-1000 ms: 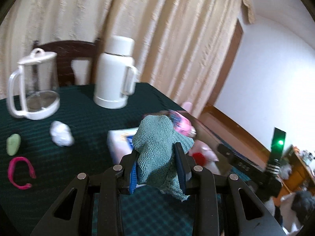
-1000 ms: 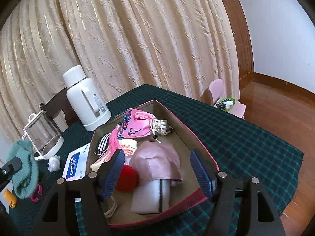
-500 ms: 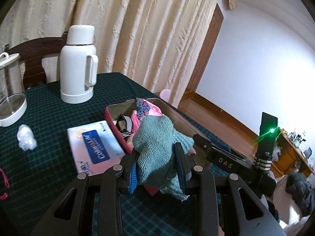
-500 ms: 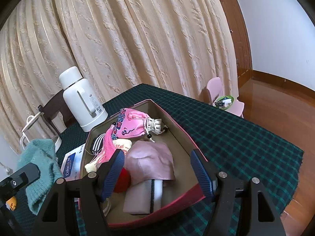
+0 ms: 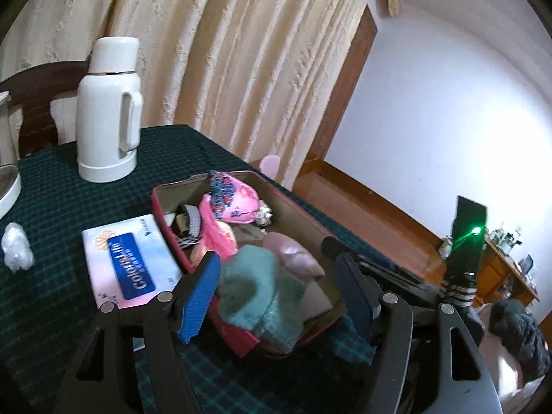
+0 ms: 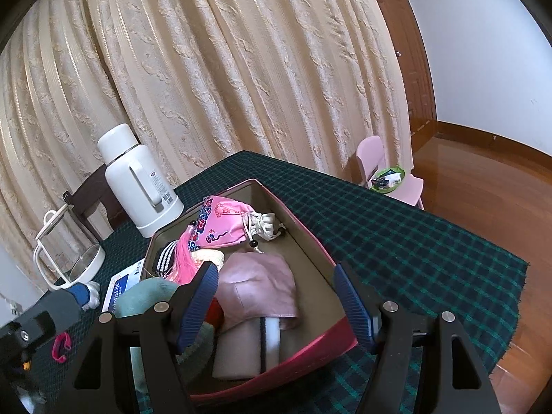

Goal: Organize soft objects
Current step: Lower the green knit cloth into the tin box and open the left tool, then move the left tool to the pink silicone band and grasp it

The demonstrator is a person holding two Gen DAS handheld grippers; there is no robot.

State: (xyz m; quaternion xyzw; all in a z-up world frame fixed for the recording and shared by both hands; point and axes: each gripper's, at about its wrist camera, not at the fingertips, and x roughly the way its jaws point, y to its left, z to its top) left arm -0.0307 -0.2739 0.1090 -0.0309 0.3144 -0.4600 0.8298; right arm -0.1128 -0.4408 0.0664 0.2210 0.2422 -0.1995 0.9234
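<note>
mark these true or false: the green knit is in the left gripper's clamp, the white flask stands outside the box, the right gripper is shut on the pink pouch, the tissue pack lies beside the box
1. The green knit is clamped by the left gripper: false. Its jaws have just been opening; the knit sits loose between them, at the near edge of the box.
2. The white flask stands outside the box: true.
3. The right gripper is shut on the pink pouch: false. It is open and holds nothing.
4. The tissue pack lies beside the box: true.
</note>
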